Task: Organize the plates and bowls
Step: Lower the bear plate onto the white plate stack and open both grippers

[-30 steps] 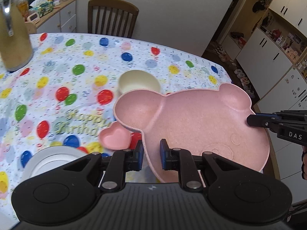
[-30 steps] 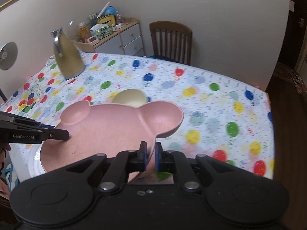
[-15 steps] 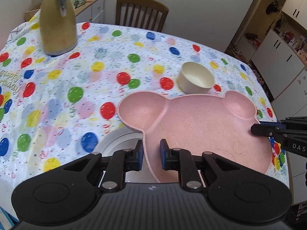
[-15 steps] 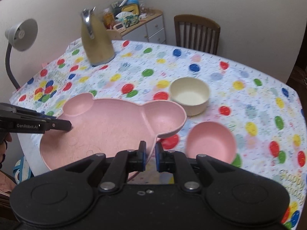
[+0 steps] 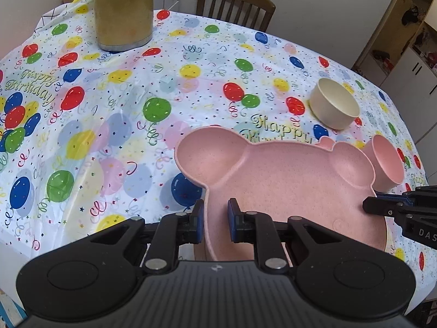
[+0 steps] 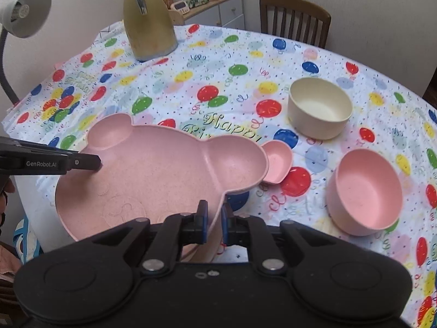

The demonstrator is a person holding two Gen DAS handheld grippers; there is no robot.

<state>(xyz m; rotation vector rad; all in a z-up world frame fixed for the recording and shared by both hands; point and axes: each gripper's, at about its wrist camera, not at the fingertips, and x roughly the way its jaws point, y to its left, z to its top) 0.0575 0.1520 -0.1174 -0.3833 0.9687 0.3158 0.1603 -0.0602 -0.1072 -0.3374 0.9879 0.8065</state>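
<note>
A pink bear-shaped divided plate [image 5: 286, 180] [image 6: 153, 175] is held near the table's front edge by both grippers. My left gripper [image 5: 215, 222] is shut on its left rim; its finger shows in the right wrist view [image 6: 82, 162]. My right gripper [image 6: 213, 225] is shut on its right rim; its finger shows in the left wrist view [image 5: 382, 207]. A cream bowl [image 6: 319, 108] [image 5: 334, 106], a pink bowl [image 6: 364, 191] [image 5: 387, 161] and a small pink heart dish [image 6: 277, 161] stand on the table to the right.
A gold thermos jug [image 5: 123, 11] [image 6: 147, 19] stands at the back left on the balloon tablecloth [image 5: 109, 109]. A wooden chair [image 5: 235, 5] is behind the table. A desk lamp [image 6: 21, 11] is at the left. A cabinet [image 6: 213, 5] stands by the wall.
Both grippers carried the pink plate across the table; the white plate seen under it earlier is out of view, and the pink bowl and heart dish now lie right of it.
</note>
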